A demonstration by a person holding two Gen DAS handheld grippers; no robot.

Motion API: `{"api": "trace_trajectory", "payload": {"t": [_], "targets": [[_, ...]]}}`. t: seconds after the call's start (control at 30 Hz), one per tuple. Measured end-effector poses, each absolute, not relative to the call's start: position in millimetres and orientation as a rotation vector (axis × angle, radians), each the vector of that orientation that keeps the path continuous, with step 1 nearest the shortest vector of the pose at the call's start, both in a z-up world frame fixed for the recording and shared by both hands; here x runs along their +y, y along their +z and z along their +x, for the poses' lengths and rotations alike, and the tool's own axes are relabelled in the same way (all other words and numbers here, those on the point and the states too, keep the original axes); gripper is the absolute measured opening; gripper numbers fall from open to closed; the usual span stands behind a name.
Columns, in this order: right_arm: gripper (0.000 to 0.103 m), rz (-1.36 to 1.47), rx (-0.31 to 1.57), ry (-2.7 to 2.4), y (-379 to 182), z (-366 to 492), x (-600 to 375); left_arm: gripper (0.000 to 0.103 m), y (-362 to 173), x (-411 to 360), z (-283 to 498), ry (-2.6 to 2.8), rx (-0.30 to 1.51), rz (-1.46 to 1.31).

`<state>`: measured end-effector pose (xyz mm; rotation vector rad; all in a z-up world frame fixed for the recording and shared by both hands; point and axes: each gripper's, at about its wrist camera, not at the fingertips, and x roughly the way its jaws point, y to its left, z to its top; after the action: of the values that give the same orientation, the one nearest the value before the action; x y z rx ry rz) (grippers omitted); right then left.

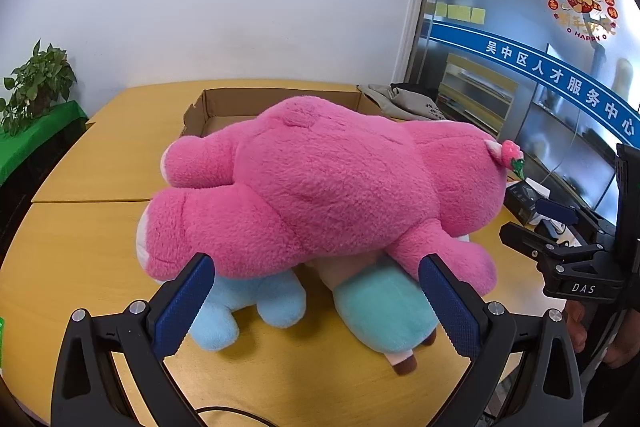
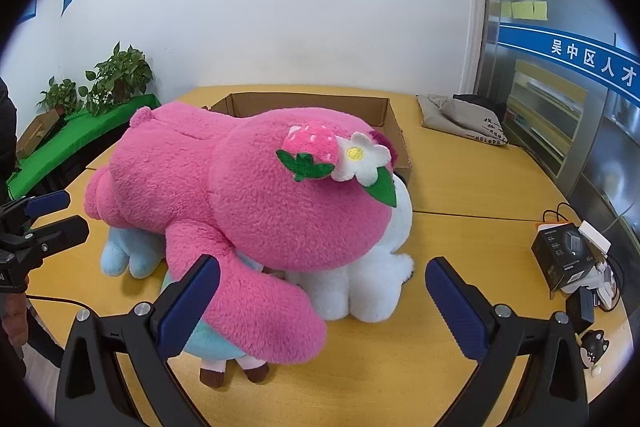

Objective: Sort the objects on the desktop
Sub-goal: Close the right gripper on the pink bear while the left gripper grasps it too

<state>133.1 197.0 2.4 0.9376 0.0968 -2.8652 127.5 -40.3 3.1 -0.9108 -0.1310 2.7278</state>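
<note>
Nearest to us, both sets of jaws stand wide apart and hold nothing: the left gripper (image 1: pixel 316 303) faces the legs and rump of the pile, the right gripper (image 2: pixel 322 307) faces the head end, and one pink arm droops between the right jaws without being pinched. Just beyond, the pink plush bear (image 1: pixel 328 195) lies face down across the heap, its strawberry and flower trim showing on the head in the right view. Under it we see a light blue plush (image 1: pixel 244 307), a teal plush with brown hooves (image 1: pixel 384 311), and, from the right side, a white plush (image 2: pixel 372 279) pressed beneath the bear's head. All of them rest on the yellow bench (image 1: pixel 80 267). Behind the heap the cardboard box (image 1: pixel 280 99) sits open, and what we can see of its inside holds nothing. We judge the sorting barely begun: every toy is still stacked on the bench, and each has yet to be lifted and placed, the bear first since it covers the rest. Off to the right lie a black carton (image 2: pixel 560 259) and small gadgets, and a grey bag (image 2: pixel 460 119) farther back.
</note>
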Motion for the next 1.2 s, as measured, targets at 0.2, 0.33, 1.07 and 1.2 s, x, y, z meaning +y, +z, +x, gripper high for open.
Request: {"api": "trace_trajectory", "payload": {"t": [0.2,0.33,1.07,1.2], "targets": [[0.102,0.947,0.092,-2.859,0,127,196,0.103,6,-41,122,2.709,-0.128,-0.885],[0.102,0.951,0.086,-2.851,0,127,197,0.103,8,-40,116,2.683,-0.138,-0.88],[0.102,0.965,-0.066,-2.724,21,100,213,0.103,18,-62,52,2.525,-0.314,-1.007],[0.103,1.024,-0.094,-2.636,19,65,218,0.103,-1,-73,14,2.438,-0.394,-1.098]]}}
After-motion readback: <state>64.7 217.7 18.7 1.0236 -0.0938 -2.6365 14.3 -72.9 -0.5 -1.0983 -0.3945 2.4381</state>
